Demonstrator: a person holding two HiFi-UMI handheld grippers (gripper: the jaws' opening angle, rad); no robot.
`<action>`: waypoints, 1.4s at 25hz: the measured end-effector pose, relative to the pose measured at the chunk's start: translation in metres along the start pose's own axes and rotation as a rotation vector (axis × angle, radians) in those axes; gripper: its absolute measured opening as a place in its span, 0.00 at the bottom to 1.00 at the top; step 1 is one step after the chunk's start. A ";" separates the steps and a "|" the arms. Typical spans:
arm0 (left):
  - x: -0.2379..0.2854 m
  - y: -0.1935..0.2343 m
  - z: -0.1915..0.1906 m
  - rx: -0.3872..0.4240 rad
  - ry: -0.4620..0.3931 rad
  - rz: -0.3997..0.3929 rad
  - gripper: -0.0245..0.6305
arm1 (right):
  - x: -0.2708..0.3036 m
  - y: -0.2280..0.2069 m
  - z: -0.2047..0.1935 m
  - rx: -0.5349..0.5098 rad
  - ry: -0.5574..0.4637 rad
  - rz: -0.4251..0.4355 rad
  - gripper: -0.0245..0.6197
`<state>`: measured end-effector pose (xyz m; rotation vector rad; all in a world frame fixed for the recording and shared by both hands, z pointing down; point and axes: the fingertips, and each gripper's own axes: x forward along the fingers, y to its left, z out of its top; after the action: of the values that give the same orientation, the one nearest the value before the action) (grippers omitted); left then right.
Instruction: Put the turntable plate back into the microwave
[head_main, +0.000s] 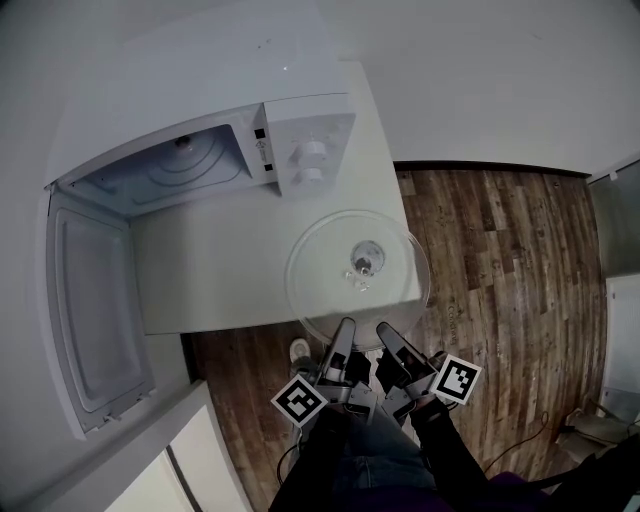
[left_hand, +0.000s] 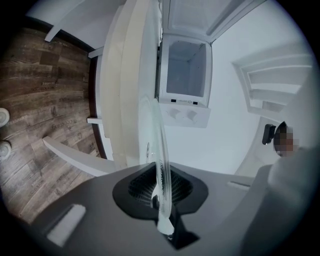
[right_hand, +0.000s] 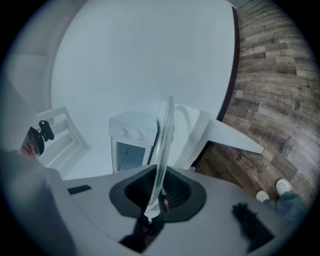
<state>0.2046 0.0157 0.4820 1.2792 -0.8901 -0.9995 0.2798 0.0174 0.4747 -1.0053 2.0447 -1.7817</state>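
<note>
Glass turntable plate (head_main: 330, 270) is pinched at its rim by left gripper (head_main: 346, 328) and right gripper (head_main: 384, 332).

Kitchen w/ microwave (head_main: 310, 150) (wood floor (head_main: 500, 280))

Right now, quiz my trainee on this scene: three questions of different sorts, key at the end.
1. True or false: the microwave door is shut.
2. What are the left gripper and right gripper both clamped on? A. the near rim of the glass turntable plate B. a mug C. a sponge
3. Fill in: the plate is outside the microwave, over the near corner of the white ____.
Key: 1. False, the door hangs open. 2. A. 3. counter.
</note>
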 end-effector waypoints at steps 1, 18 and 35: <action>-0.002 0.000 0.001 -0.002 -0.002 0.000 0.09 | 0.001 0.004 -0.001 -0.007 0.008 0.013 0.11; -0.041 -0.045 0.051 0.028 -0.166 -0.086 0.09 | 0.037 0.063 -0.036 -0.073 0.180 0.168 0.11; -0.076 -0.091 0.126 0.086 -0.395 -0.182 0.09 | 0.098 0.126 -0.075 -0.148 0.370 0.296 0.11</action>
<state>0.0529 0.0437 0.4046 1.2729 -1.1400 -1.4024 0.1215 0.0150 0.3967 -0.3908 2.4207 -1.7787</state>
